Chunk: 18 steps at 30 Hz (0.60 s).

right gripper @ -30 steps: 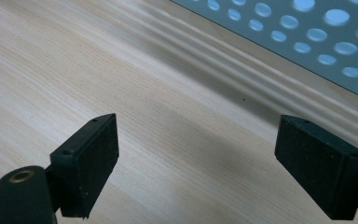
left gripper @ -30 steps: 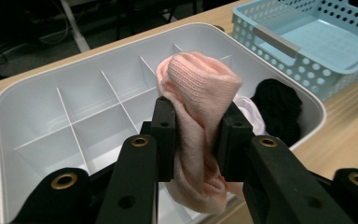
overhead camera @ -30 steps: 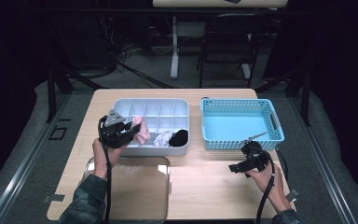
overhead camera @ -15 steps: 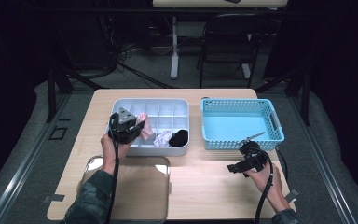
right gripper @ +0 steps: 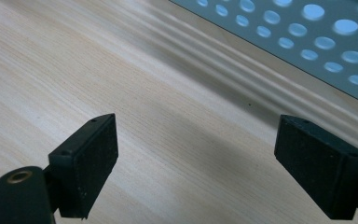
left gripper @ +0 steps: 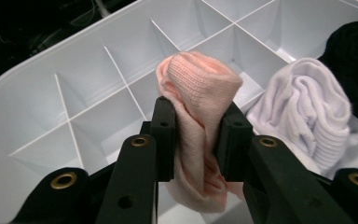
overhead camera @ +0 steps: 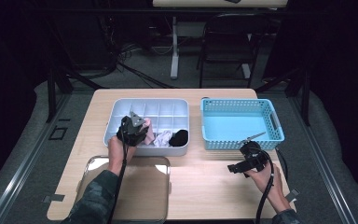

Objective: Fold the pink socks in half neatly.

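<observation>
Left tool [left gripper: 193, 140] clamps pink sock [left gripper: 200, 107] over white divided tray [left gripper: 37, 93]. Right tool [right gripper: 209, 163] wide open, nothing held, above worktop [right gripper: 121, 70] near blue basket [right gripper: 307, 32].

Wooden table [overhead camera: 205, 182] bears divided tray [overhead camera: 116, 108], blue basket [overhead camera: 265, 105], clear lid [overhead camera: 161, 163].

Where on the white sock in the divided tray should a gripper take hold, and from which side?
Grip the white sock across its bunched, ribbed top fold, coming from above. It lies crumpled in a compartment of the divided tray, beside the black sock, so walls probably block a side approach.
</observation>
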### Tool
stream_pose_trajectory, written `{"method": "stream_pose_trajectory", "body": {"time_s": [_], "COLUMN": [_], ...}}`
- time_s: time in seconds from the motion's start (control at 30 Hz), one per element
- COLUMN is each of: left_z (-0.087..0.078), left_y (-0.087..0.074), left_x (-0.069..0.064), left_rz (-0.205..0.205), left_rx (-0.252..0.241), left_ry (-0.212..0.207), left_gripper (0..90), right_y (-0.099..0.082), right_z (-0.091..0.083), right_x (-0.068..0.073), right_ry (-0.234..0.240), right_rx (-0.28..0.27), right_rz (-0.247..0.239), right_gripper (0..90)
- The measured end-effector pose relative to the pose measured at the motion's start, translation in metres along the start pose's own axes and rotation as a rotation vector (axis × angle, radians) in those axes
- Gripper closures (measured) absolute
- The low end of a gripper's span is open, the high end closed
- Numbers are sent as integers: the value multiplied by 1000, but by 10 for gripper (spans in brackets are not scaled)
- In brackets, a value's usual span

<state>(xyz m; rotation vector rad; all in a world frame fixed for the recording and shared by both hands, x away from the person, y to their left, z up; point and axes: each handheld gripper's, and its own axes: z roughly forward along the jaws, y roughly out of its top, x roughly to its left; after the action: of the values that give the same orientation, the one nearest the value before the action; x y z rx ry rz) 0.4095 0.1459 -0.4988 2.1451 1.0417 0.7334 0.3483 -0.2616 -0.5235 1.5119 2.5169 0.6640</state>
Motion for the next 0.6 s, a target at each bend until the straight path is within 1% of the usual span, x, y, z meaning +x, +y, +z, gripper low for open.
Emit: {"method": "stream_pose_trajectory", "body": {"time_s": [0.07, 0.13, 0.17, 0.2, 0.23, 0.27, 0.3, 0.33, 0.4, 0.43, 0.47, 0.5, 0.53, 0.6], "left_z": [3, 5, 5, 7, 7, 8, 8, 9, 9, 9, 9, 10, 10, 11], "left_y": [-1, -1, -1, -2, -2, -3, -3, -3, -3, -4, -4, -4, -4, -4], "left_x": [0, -1, -1, -1, -1, 0, 0, 0, 1, 2, 2, 2, 2, 1], "left_rz": [-8, 3, 3, -12, -12, -24, -24, -27, -35, -39, -37, -37, -37, -37], "left_rx": [16, 38, 38, 53, 53, 58, 58, 67, 83, 81, 90, 90, 100, 104], "left_ry": [-16, -14, -14, -36, -36, -52, -52, -59, -75, -76, -80, -76, -91, -95], "left_gripper": [718, 717, 716, 714, 712, 711, 709, 707, 704, 701, 699, 698, 691, 687], "right_y": [0, 0, 0, -1, -1, -1, -1, -1, -2, -2, -2, -2, -2, -2], "right_z": [0, 0, 0, 0, 0, 0, 0, 0, -1, 0, 0, 1, 2, 2], "right_x": [0, 0, 0, 0, 0, 0, 0, 0, -1, -1, -2, -1, -1, -1], "right_ry": [0, -2, -2, 2, 2, 3, 3, -1, -7, -2, -7, 3, -2, 1], "right_rx": [-5, -1, -1, -2, -2, -7, -7, 6, 15, 5, 15, 11, 21, 14], "right_rz": [0, 0, 0, 0, 0, 5, 5, -2, -11, -1, -8, -2, -4, -2], "right_gripper": [127, 127, 127, 125, 125, 125, 125, 124, 124, 124, 124, 123, 124, 124]}}
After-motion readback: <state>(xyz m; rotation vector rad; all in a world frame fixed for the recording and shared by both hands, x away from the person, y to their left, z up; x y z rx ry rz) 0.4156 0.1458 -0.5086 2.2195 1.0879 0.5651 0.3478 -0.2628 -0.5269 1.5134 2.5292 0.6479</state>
